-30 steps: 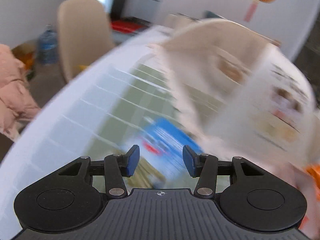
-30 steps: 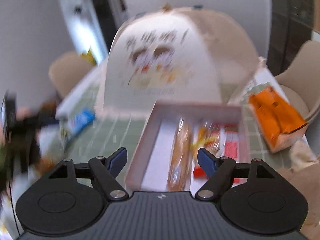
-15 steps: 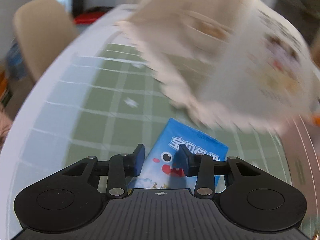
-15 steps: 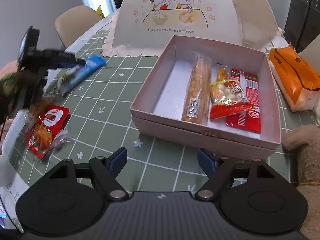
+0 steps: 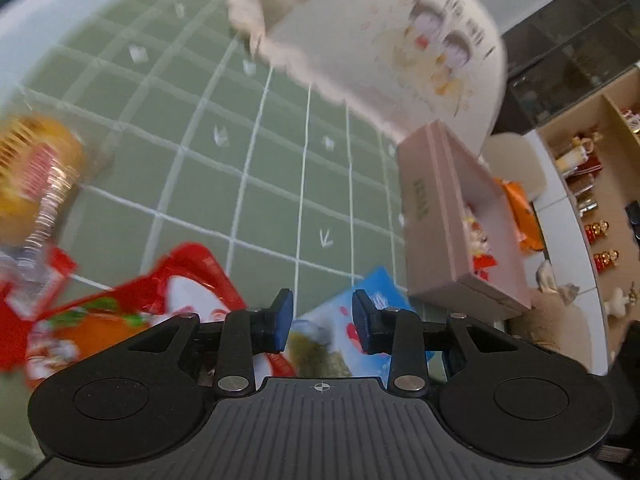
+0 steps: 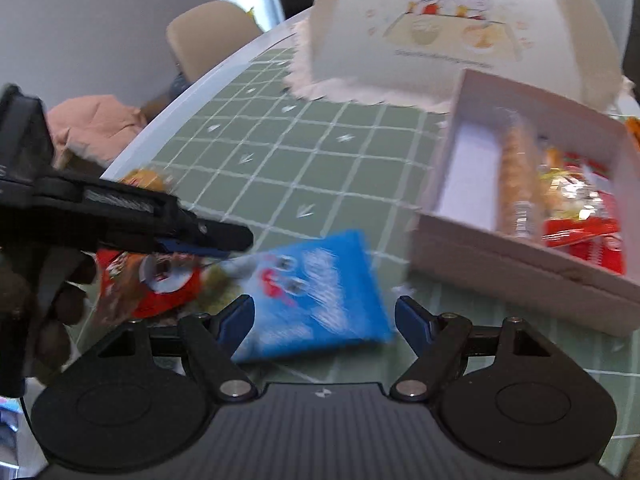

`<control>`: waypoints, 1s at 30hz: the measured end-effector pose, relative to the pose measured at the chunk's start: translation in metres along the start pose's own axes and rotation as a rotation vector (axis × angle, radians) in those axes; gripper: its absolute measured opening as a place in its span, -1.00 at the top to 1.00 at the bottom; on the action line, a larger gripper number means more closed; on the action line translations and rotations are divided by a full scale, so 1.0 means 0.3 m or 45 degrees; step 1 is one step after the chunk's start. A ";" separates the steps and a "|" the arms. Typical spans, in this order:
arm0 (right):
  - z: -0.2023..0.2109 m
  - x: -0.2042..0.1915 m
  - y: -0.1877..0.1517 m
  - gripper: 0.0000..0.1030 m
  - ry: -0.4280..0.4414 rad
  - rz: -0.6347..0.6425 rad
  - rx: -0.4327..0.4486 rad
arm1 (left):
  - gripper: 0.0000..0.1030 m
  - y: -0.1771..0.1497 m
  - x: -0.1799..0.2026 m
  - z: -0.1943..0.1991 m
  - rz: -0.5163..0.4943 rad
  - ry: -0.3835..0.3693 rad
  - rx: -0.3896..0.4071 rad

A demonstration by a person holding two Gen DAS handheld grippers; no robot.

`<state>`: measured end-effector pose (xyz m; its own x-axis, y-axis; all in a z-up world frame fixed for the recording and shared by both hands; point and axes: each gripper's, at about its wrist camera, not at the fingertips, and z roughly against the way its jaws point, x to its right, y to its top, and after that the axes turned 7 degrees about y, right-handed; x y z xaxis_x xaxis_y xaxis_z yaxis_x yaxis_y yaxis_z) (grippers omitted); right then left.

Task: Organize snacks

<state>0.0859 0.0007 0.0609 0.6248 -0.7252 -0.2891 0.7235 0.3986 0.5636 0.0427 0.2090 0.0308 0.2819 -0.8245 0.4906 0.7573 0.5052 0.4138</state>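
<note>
The left hand-held gripper [image 5: 322, 322] has just been closing its jaws, and the blue packet [image 6: 316, 296] now sits between them at one end; the blur keeps me from telling whether the pads press it or only flank it. A second ago that packet lay flat on the surface [image 5: 224, 128] close to the dome cover; now it hangs tilted just above the green grid, near the box [image 6: 516, 256], so I judge it is being carried toward the box. The right hand-held gripper [image 6: 325, 318] stands wide open with nothing held, close beneath the packet's free end, perhaps ready to steady it. Just beside the left gripper lies a red packet [image 5: 132, 312], partly under the blue one in the right wrist view, and further left a blurred orange-and-clear packet [image 5: 36, 172], both still outside the box. The box already holds a long biscuit sleeve [image 6: 516, 176] and red packets [image 6: 584, 232], with bare floor left at its near end, room enough, I think, for the blue one. Its near wall must be cleared first. Behind stands the dome cover [image 6: 440, 28], close to the box, and a chair [image 6: 212, 36] beyond the table edge.
</note>
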 end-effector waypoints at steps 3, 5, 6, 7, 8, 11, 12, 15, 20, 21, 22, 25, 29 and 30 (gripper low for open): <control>-0.007 -0.040 -0.009 -0.51 0.020 0.038 -0.001 | 0.29 0.027 -0.034 0.149 -0.054 0.120 0.229; 0.001 -0.056 -0.016 -0.51 0.022 0.060 0.008 | 0.29 0.052 -0.084 0.228 -0.053 0.274 0.370; 0.007 -0.060 -0.020 -0.51 0.023 0.062 0.013 | 0.29 0.070 -0.124 0.249 -0.017 0.361 0.400; 0.013 -0.059 -0.025 -0.51 0.025 0.057 0.015 | 0.29 0.084 -0.165 0.259 0.045 0.449 0.395; 0.019 -0.059 -0.030 -0.51 0.025 0.050 0.016 | 0.29 0.097 -0.207 0.263 0.115 0.530 0.379; 0.034 -0.054 -0.045 -0.51 0.009 0.036 0.023 | 0.29 0.103 -0.250 0.246 0.132 0.579 0.367; 0.037 -0.051 -0.049 -0.51 0.000 0.034 0.020 | 0.28 0.100 -0.239 0.224 0.064 0.590 0.359; 0.056 -0.043 -0.073 -0.51 -0.042 0.052 0.008 | -0.05 0.085 -0.158 0.130 -0.271 0.616 0.210; 0.098 -0.001 -0.117 -0.51 -0.129 0.074 -0.003 | -0.55 -0.002 -0.049 0.025 -0.783 0.718 0.062; 0.106 0.013 -0.125 -0.51 -0.143 0.065 -0.007 | -0.55 -0.002 -0.048 0.027 -0.782 0.704 0.070; 0.115 0.025 -0.133 -0.51 -0.154 0.055 -0.008 | -0.54 0.006 -0.058 0.040 -0.739 0.668 0.084; 0.137 0.064 -0.151 -0.51 -0.187 0.017 -0.009 | -0.48 0.058 -0.109 0.069 -0.539 0.645 0.118; 0.147 0.064 -0.147 -0.51 -0.158 -0.006 -0.012 | -0.52 0.110 -0.201 0.058 -0.323 0.615 0.069; 0.146 0.042 -0.137 -0.51 -0.147 0.023 -0.008 | -0.51 0.116 -0.213 0.063 -0.302 0.596 0.106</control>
<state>0.0512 -0.0493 0.0679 0.6002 -0.7775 -0.1879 0.7144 0.4154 0.5630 0.0400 0.2840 0.0283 0.3556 -0.9346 -0.0106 0.7883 0.2938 0.5406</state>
